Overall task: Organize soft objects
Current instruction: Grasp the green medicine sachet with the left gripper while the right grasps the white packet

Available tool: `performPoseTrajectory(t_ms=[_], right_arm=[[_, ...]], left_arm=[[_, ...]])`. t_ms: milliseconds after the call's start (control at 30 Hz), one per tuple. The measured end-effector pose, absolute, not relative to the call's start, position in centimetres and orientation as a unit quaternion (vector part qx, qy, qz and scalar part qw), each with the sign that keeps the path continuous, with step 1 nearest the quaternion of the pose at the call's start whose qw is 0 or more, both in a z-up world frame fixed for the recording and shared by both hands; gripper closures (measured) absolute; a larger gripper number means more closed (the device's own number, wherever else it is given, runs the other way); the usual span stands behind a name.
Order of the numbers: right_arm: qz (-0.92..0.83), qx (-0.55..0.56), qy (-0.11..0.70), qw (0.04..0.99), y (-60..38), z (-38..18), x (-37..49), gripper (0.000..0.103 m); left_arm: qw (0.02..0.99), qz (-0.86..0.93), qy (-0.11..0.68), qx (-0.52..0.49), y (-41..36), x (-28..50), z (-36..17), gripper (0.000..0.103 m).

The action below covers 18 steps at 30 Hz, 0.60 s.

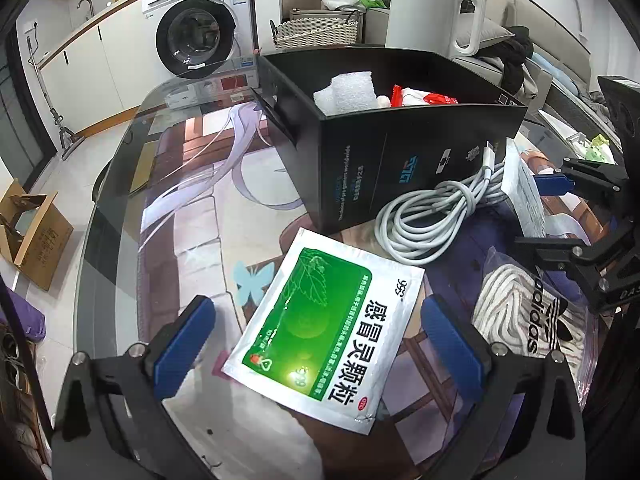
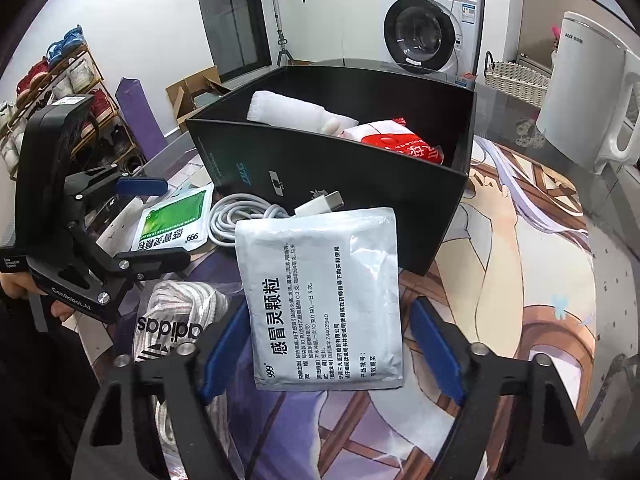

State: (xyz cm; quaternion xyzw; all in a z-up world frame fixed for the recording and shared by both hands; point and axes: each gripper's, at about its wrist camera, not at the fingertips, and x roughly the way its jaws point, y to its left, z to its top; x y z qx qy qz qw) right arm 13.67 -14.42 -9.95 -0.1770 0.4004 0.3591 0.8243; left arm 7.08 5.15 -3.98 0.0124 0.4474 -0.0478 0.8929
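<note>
A green medicine sachet [image 1: 320,336] lies flat on the glass table between the blue pads of my left gripper [image 1: 316,344], which is open and clear of it. A white sachet [image 2: 324,300] sits tilted between the pads of my right gripper [image 2: 324,344]. Its left pad [image 2: 228,344] meets the sachet's edge, and a thin gap shows on the right. Behind both stands a black box [image 1: 400,152] holding a white foam roll [image 1: 348,92] and a red-and-white pack [image 1: 424,98]. A coiled white cable [image 1: 432,208] and a bagged rope marked adidas [image 1: 520,320] lie beside it.
A white kettle [image 2: 588,100] stands on the table to the right of the box. On the floor beyond are a wicker basket [image 1: 316,32], a washing machine [image 1: 196,36] and an open cardboard box [image 1: 32,232]. The table's curved edge [image 1: 104,208] runs along the left.
</note>
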Motion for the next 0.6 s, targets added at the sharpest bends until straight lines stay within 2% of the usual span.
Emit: performPoseTrajectory(t_ms=[67,300,467,600], right_arm=[[0.359,-0.179,0.398,0.825,-14.5,-9.9,13.6,0.039],[0.373,-0.184,0.386,0.824,-15.0,-9.4,13.1,0.049],[0.377,-0.173,0.379,0.827,-15.7,-8.7,12.9,0.049],[0.378,-0.169,0.373,0.83,-16.0,-8.1,12.8,0.049]], left_arm=[[0.893,-0.048,0.447,0.012,5.2,7.1,-4.0,0.0],[0.894,-0.052,0.445,0.013,5.1,7.0,-3.9,0.003],[0.898,-0.073,0.434,0.022,4.6,6.5,-3.6,0.018],[0.901,-0.09,0.423,0.03,4.1,6.2,-3.3,0.035]])
